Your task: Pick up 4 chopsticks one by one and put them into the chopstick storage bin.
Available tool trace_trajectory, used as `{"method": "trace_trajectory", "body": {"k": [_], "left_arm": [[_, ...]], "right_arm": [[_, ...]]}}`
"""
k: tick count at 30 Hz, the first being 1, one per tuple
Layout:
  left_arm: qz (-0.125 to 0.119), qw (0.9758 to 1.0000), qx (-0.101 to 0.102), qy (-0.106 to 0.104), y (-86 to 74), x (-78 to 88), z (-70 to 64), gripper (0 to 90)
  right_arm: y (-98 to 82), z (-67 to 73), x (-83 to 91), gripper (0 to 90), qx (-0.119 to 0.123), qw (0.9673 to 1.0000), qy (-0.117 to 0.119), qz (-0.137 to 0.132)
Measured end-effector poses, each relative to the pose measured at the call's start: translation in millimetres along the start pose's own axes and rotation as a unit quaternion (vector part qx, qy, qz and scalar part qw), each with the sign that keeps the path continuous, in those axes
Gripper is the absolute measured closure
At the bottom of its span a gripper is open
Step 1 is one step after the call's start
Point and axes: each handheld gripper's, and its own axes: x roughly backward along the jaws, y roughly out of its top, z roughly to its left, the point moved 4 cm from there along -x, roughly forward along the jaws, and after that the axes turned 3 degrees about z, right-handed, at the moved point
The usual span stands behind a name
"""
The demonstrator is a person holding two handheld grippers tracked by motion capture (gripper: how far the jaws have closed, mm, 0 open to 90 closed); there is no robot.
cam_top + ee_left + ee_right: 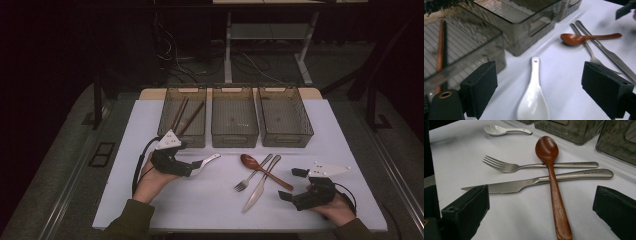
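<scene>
A white ceramic spoon [210, 160] lies on the white table, bowl toward me. My left gripper [192, 167] is low over it and open. In the left gripper view the spoon [534, 100] lies between the two black pads [480, 87], which stand well apart from it. A wooden spoon [265, 172] lies across a steel fork [252, 177] and a steel knife [260, 190] at the table's middle right. My right gripper [292, 184] rests open just right of them. In the right gripper view the wooden spoon's handle [556, 205] points in between the jaws, untouched.
Three smoky clear bins stand in a row at the back: the left bin [190, 140] holds brown chopsticks [179, 114], while the middle bin [234, 138] and right bin [287, 139] look bare. The table's front edge [225, 226] is near my forearms.
</scene>
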Motion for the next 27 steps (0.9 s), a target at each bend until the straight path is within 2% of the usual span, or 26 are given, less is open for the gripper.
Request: {"method": "trace_trajectory", "body": {"k": [8,11,20,22,27], "left_arm": [[-0.005,0.9998,-0.007,-0.017,-24.9,7.9,-16.4,5.2],[-0.007,0.9997,0.000,-0.023,-33.4,9.1,-20.5,2.1],[0.000,0.9997,0.004,-0.026,-55.3,12.1,-22.2,0.0],[0.000,0.9996,0.009,-0.026,-58.5,12.0,-23.7,0.0],[0.006,0.9996,0.006,-0.026,-62.7,12.2,-26.6,0.0]], "right_arm": [[0.1,-0.4,-0.3,0.6,-0.001,1.0000,0.001,0.001],[0.5,-0.9,-0.1,0.6,-0.002,1.0000,0.002,-0.001],[0.8,-0.8,-0.4,0.6,0.000,1.0000,0.001,0.000],[0.6,-1.2,-0.4,0.6,0.001,1.0000,0.001,0.000],[0.4,-0.6,-1.1,0.6,0.000,1.0000,0.002,0.002]]}}
